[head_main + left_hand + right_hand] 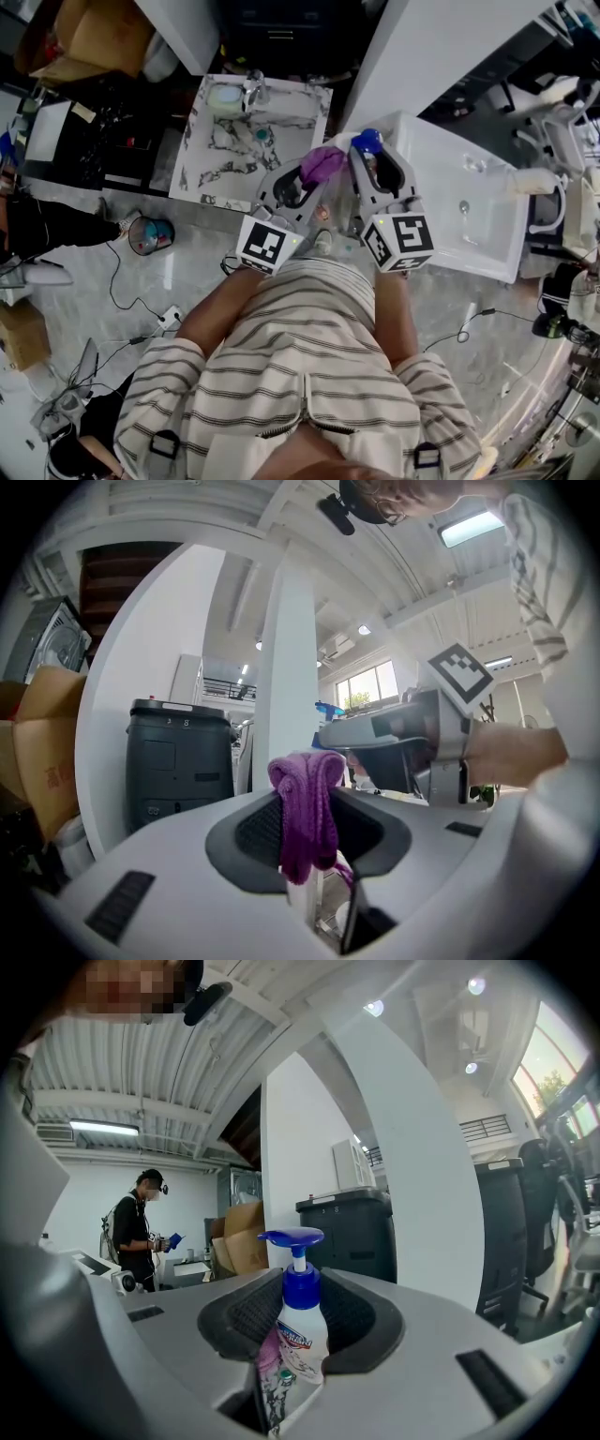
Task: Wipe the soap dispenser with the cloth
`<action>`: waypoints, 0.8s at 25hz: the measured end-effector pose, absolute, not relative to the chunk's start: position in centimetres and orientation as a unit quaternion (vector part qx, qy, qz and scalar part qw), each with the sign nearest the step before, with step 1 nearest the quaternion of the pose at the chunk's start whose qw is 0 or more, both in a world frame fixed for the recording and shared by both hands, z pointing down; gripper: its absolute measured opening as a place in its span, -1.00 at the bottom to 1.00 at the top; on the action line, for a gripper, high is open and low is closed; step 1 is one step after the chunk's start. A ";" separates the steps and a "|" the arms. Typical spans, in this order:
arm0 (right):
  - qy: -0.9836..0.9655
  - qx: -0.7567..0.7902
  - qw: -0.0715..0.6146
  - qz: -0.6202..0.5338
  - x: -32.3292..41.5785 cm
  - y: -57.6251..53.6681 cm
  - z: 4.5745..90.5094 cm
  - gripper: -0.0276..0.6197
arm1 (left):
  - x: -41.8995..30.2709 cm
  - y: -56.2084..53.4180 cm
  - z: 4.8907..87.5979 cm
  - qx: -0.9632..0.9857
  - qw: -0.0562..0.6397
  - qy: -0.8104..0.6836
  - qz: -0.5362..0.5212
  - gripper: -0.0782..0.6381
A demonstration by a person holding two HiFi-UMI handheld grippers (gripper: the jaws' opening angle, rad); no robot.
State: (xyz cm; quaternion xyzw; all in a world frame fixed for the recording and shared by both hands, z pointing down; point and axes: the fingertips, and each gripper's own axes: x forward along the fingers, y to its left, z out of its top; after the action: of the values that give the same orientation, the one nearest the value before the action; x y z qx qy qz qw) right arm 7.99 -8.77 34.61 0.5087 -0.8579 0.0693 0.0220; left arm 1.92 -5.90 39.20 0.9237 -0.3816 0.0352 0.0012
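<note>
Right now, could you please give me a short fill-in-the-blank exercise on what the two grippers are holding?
1. The left gripper is shut on a ____ cloth.
2. The right gripper is shut on the soap dispenser, whose pump head is ____.
3. In the head view, the cloth shows to the ____ of the pump head.

Missing words: purple; blue; left.
</note>
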 end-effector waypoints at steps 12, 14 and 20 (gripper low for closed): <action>-0.880 0.471 0.026 0.058 7.9 -7.8 34.6 -0.50 | 0.8 -7.6 37.7 0.927 0.005 -0.373 0.024 -0.44; -0.884 0.463 0.029 0.055 7.9 -7.6 34.5 -0.50 | 0.9 -7.5 37.7 0.932 0.005 -0.362 0.026 -0.44; -0.901 0.430 0.029 0.053 7.6 -6.8 34.5 -0.50 | 1.0 -7.3 37.8 0.944 -0.003 -0.328 0.036 -0.44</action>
State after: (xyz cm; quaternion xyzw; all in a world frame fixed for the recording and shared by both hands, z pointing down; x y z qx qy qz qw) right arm 7.61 -6.82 34.47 0.4296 -0.9010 0.0534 0.0288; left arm 1.04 -7.32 37.85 0.9438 -0.3285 0.0360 -0.0030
